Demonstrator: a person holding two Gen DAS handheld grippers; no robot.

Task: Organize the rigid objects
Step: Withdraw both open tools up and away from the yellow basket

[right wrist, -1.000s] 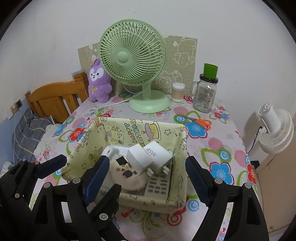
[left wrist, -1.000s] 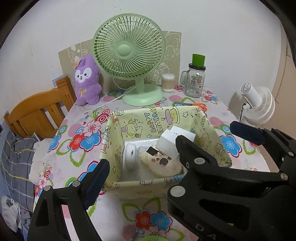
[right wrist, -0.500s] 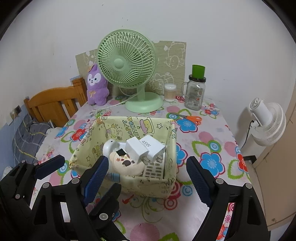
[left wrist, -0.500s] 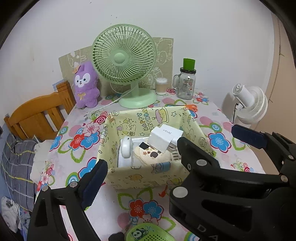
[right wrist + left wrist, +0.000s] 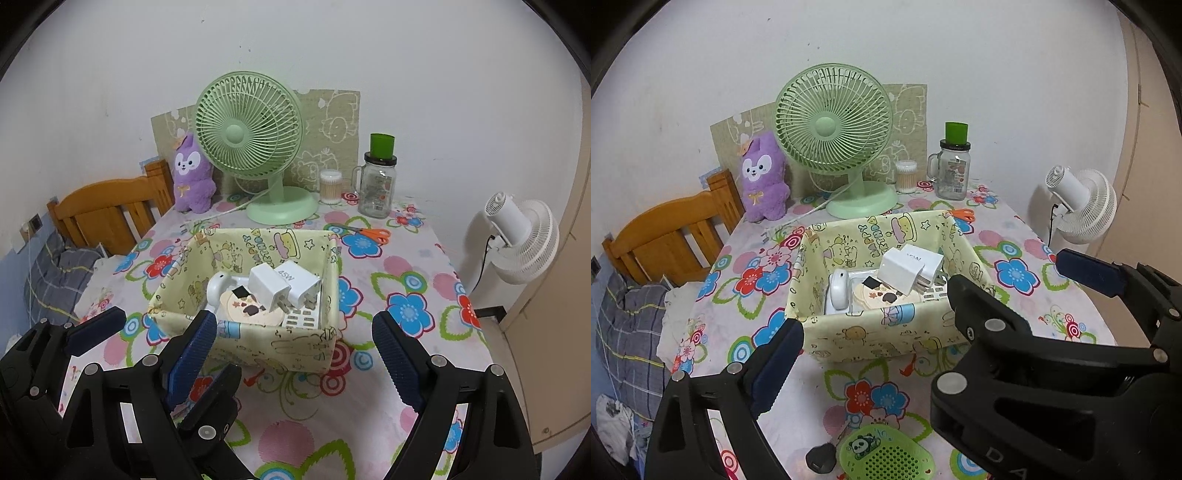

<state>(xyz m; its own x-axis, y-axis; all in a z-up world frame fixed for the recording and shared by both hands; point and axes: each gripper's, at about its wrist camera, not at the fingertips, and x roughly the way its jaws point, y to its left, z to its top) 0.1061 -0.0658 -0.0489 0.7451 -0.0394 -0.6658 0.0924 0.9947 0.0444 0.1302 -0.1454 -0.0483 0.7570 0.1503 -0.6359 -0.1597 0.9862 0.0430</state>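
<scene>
While the left wrist camera looks down along its own fingers, the left gripper (image 5: 927, 314) stands wide with nothing between its blue pads; its jaws have just been opening further. Beyond it, on the flowered tablecloth (image 5: 1008, 266), sits the yellow fabric basket (image 5: 871, 332), which holds two white chargers (image 5: 908, 267), a white mouse-like device (image 5: 839, 291) and a round cream-coloured item (image 5: 877, 297) lying on a white power strip (image 5: 932, 293). Near the bottom edge, on the cloth outside the basket, lie a green perforated case with a panda (image 5: 886, 456) and a small black object (image 5: 820, 458) just beside it. At the back stand a green desk fan (image 5: 834, 129), a purple plush toy (image 5: 762, 177), a cotton-swab tub (image 5: 905, 176) and a glass jar with a green cap (image 5: 953, 170). Seen from the right wrist camera, the right gripper (image 5: 291, 354) is also spread apart and empty, hanging in front of the basket's near wall, with the left gripper visible low at the left. The chargers, one marked 45W, lean on the cream item inside the basket, the power strip under them. Orange-handled scissors (image 5: 369, 233) lie on the cloth behind the basket, and a white floor fan (image 5: 524, 236) stands off the table to the right.
</scene>
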